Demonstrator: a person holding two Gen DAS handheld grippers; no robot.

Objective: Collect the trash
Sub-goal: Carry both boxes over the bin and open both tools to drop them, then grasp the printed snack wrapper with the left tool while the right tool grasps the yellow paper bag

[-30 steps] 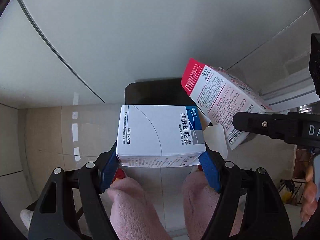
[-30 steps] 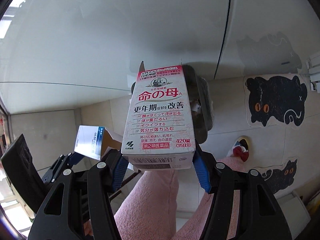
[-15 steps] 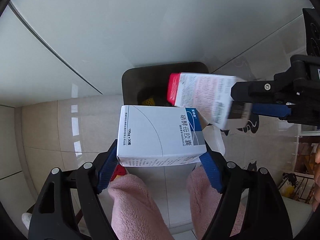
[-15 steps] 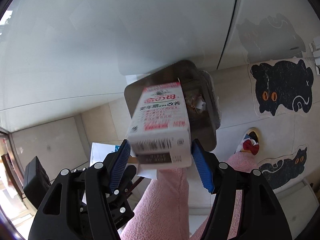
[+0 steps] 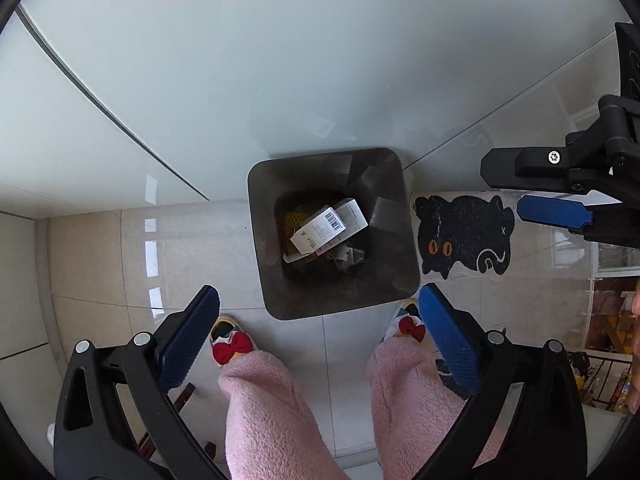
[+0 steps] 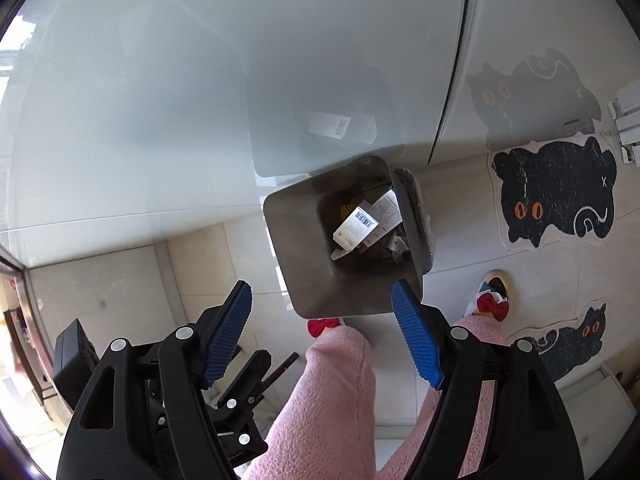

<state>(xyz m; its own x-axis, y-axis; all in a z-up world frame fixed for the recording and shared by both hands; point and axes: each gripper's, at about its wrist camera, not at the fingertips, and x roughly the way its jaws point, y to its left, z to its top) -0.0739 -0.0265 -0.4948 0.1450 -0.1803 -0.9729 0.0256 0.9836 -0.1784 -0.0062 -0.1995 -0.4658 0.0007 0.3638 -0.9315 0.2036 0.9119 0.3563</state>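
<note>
A dark grey square bin (image 5: 264, 248) stands on the tiled floor against a glossy white cabinet front. On the trash inside lies a white carton with a barcode (image 5: 320, 232), a red edge showing under it. My left gripper (image 5: 318, 298) hangs above the bin's near rim. Its jaws are opening and nothing is between them. My right gripper (image 6: 322, 292) is over the same bin (image 6: 296, 240), jaws opening and also empty, with the carton (image 6: 356, 226) below it. In the left wrist view the right gripper (image 5: 516, 192) reaches in from the right.
A black cat-shaped mat (image 5: 464, 236) lies right of the bin, and a second cat mat (image 6: 572, 344) lies nearer. The person's pink fleece legs (image 5: 260, 400) and red-bowed slippers (image 5: 232, 346) stand just before the bin. White cabinet doors (image 6: 200, 80) rise behind it.
The blue-and-white box has left the left jaws and the pink-and-white box the right jaws. A carton now lies in the bin. Both pairs of jaws have spread wider.
</note>
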